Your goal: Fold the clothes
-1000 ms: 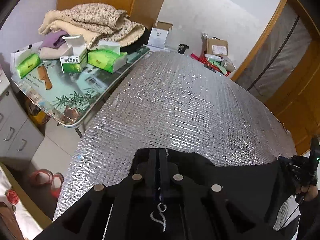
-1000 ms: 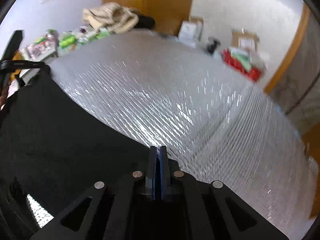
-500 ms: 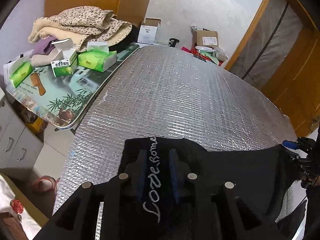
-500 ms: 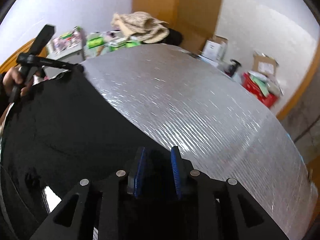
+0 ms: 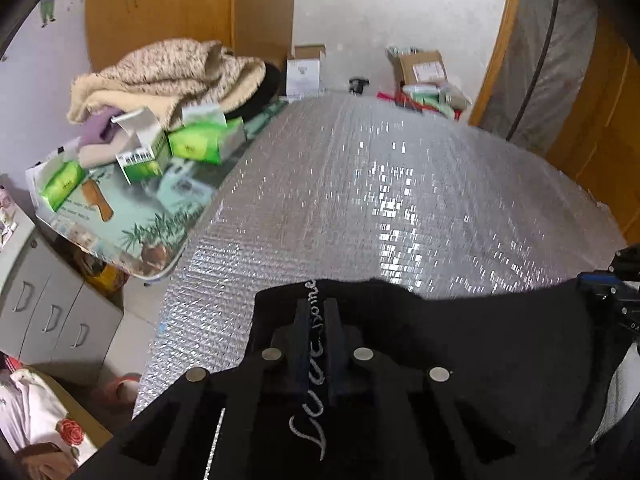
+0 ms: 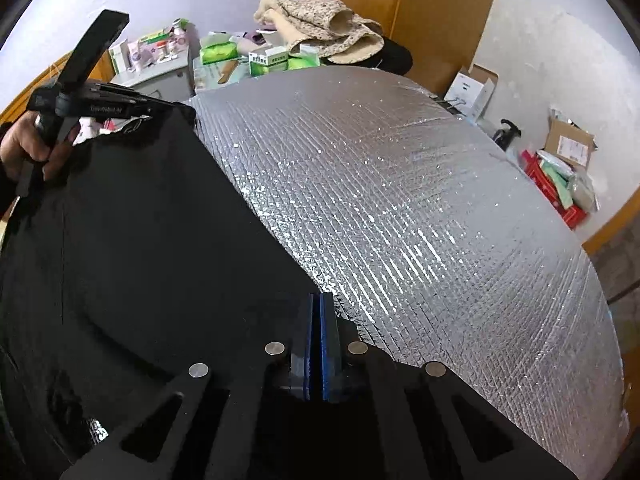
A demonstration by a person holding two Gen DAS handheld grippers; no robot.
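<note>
A black garment (image 5: pixel 480 340) lies stretched over the near edge of a silver foil mat (image 5: pixel 380 200). My left gripper (image 5: pixel 317 304) has the garment's band with grey lettering between its fingers, and its jaws are closing on it. In the right wrist view my right gripper (image 6: pixel 320 298) is shut, blue pads together, on the edge of the black garment (image 6: pixel 140 240). The cloth spans from there to the left gripper (image 6: pixel 172 106), which a hand (image 6: pixel 24 152) holds at the upper left. The right gripper (image 5: pixel 592 280) shows at the right edge of the left wrist view.
A side table (image 5: pixel 132 236) left of the mat carries green tissue boxes (image 5: pixel 204 142) and a heap of beige blankets (image 5: pixel 168 72). Cardboard boxes (image 5: pixel 420 68) stand on the floor beyond the mat. A grey cabinet (image 5: pixel 44 312) and a slipper (image 5: pixel 120 388) are lower left.
Both grippers opened about half a second ago and have closed again on the black garment. The lettered band now sits between the left fingers. Both views have rolled, and the right one has shifted.
</note>
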